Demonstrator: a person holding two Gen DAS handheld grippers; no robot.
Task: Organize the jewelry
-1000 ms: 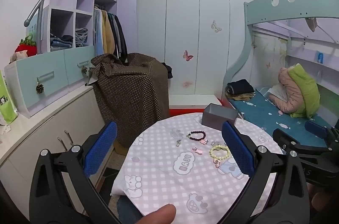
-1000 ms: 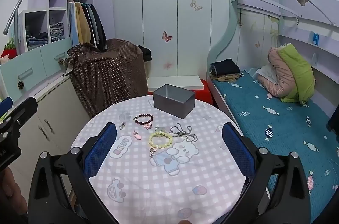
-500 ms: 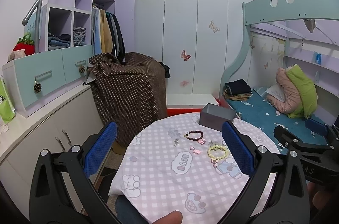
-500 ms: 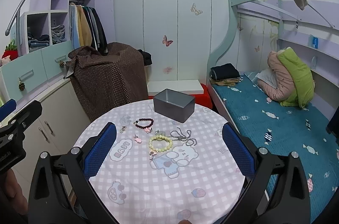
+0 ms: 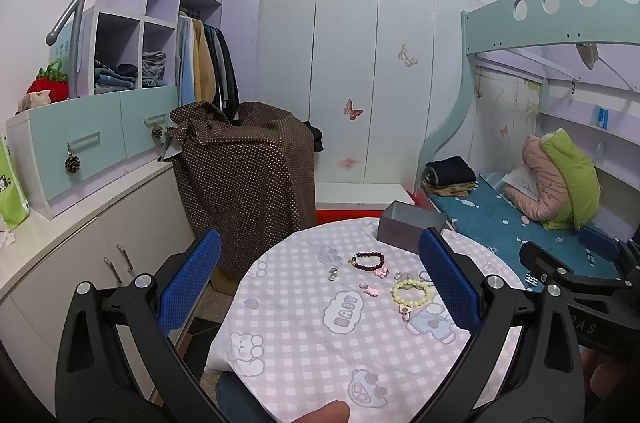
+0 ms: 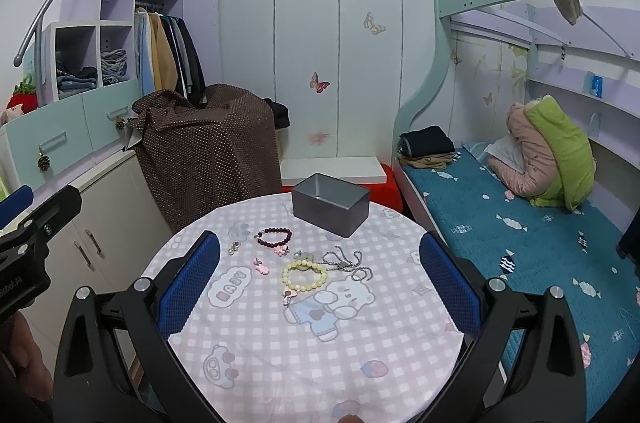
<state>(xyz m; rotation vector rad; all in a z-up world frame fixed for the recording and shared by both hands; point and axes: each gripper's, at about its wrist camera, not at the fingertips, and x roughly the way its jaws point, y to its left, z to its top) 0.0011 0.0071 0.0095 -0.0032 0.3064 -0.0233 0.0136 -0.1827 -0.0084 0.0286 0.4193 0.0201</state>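
The left gripper point(image 5: 320, 283) hangs above the near left edge of the round surface point(image 5: 304, 355), its blue pads spread wide with nothing between them. Its camera takes in more of the left side of the room: the cubby shelves point(image 5: 132, 59) at the upper left, a pine cone point(image 5: 72, 164) dangling from a drawer handle, and the brown dotted cloth point(image 5: 248, 179) draped over something behind the surface. A fingertip point(image 5: 322, 413) pokes in at the bottom edge of this view.

On the checked cloth, from left to right in the left view: a small silver charm point(image 5: 333, 273), the dark bead bracelet point(image 5: 367, 262), a pink charm point(image 5: 371, 289) just below it, then the pale yellow bracelet point(image 5: 411, 292), partly behind the right pad. The grey box point(image 5: 408, 229) stands open at the far edge of the surface, in the centre right of the frame.

The right gripper point(image 6: 320, 283) is likewise released, jaws wide, hovering over the near side of the surface. Its view shows what the other hides: the silver chain point(image 6: 348, 261) lies tangled just right of the pale yellow bracelet point(image 6: 305, 276), and the inside of the grey box point(image 6: 330, 209) is partly visible. The dark bead bracelet point(image 6: 274, 238) sits left of centre, well apart from the box. At the far left of this frame the left gripper's black body appears, and the bed point(image 6: 520, 235) fills the right side.
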